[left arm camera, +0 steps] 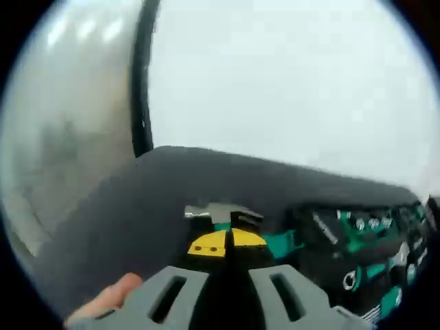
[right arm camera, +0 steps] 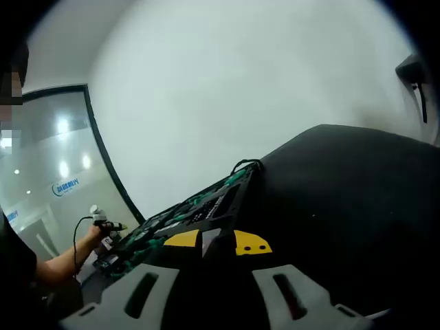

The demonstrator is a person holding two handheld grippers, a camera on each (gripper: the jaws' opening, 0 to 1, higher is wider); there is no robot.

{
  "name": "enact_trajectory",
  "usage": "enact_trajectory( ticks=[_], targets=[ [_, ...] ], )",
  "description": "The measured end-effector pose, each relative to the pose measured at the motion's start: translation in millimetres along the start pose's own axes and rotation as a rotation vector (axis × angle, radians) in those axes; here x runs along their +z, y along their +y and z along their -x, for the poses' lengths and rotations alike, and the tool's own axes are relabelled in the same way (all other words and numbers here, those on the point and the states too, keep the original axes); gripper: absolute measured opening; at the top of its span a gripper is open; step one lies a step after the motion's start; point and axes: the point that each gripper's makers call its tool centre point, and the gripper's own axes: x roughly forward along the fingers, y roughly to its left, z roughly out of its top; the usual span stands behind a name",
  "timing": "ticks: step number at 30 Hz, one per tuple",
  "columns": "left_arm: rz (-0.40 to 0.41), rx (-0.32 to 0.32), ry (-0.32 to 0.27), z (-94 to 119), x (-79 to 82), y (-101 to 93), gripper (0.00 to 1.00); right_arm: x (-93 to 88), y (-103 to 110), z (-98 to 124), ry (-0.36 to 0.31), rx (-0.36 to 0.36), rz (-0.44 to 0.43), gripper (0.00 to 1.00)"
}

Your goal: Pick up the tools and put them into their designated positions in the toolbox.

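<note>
Both views are soft with motion blur, the left gripper view worse. A pale wall (left arm camera: pixel 289 82) glows evenly bright, nearly washed out, against the dark tabletop (right arm camera: pixel 344 206). Ceiling lights glare as reflected spots on the glass partition (right arm camera: pixel 48 172) at left. Fisheye distortion bends straight lines near the edges.

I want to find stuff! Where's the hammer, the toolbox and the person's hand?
hammer (left arm camera: pixel 221 213): left gripper view, on its metal head.
toolbox (right arm camera: pixel 206 203): right gripper view, on its black tray.
hand (right arm camera: pixel 98 230): right gripper view, on the knuckles.
</note>
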Motion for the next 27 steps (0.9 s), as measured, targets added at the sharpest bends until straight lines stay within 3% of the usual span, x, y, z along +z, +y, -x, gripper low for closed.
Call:
enact_trajectory(
  ticks=[3, 6, 7, 8, 10, 13, 14, 15, 16, 17, 21, 24, 26, 27],
  targets=[
    [-0.06, 0.03, 0.076, 1, -14.5, -1.6, 0.0, 0.0, 0, 0, 0.0, 0.001, 0.001, 0.15],
    [-0.219, 0.008, 0.262, 2, -47.1, -1.8, 0.08, -0.1, 0, 0, -0.001, 0.001, 0.003, 0.15],
    [-0.245, 0.013, 0.253, 3, -44.9, -3.5, 0.11, -0.2, 0, 0, -0.001, 0.001, 0.003, 0.15],
    [-0.223, -0.023, 0.247, 4, -39.2, -11.2, 0.11, -0.3, 0, 0, -0.001, 0.001, 0.004, 0.15],
    [-0.214, -0.059, 0.355, 10, -47.6, -19.8, 0.12, -0.2, 0, 0, -0.001, 0.001, 0.001, 0.15],
    [-0.346, -0.04, 0.514, 28, -58.2, -20.6, 0.16, -1.8, 0, 0, 0.005, -0.009, 0.009, 0.15],
    [-0.407, -0.027, 0.591, 35, -67.4, -17.6, 0.17, -2.6, 0, 0, 0.008, -0.014, 0.018, 0.15],
    [-0.395, -0.021, 0.588, 37, -70.3, -21.8, 0.21, -3.4, 0, 0, 0.011, -0.02, 0.023, 0.15],
    [-0.392, -0.006, 0.663, 43, -79.6, -22.2, 0.2, -4.0, 1, 0, 0.014, -0.025, 0.028, 0.15],
    [-0.387, -0.021, 0.702, 46, -90.9, -26.8, 0.19, -3.9, 0, 0, 0.017, -0.029, 0.031, 0.15],
    [-0.324, 0.004, 0.704, 52, -95.5, -29.0, 0.2, 4.6, 5, 2, 0.016, -0.051, -0.021, 0.14],
    [-0.252, 0.063, 0.694, 44, -89.5, -21.2, 0.15, 23.3, 34, 6, -0.026, 0.02, 0.03, 0.14],
    [-0.171, 0.071, 0.642, 37, -85.4, -18.5, 0.14, 37.3, 49, 10, -0.057, 0.04, 0.121, 0.14],
    [-0.088, 0.089, 0.563, 40, -84.2, -17.5, 0.12, 42.2, 54, 11, -0.066, 0.045, 0.161, 0.14]
  ],
)
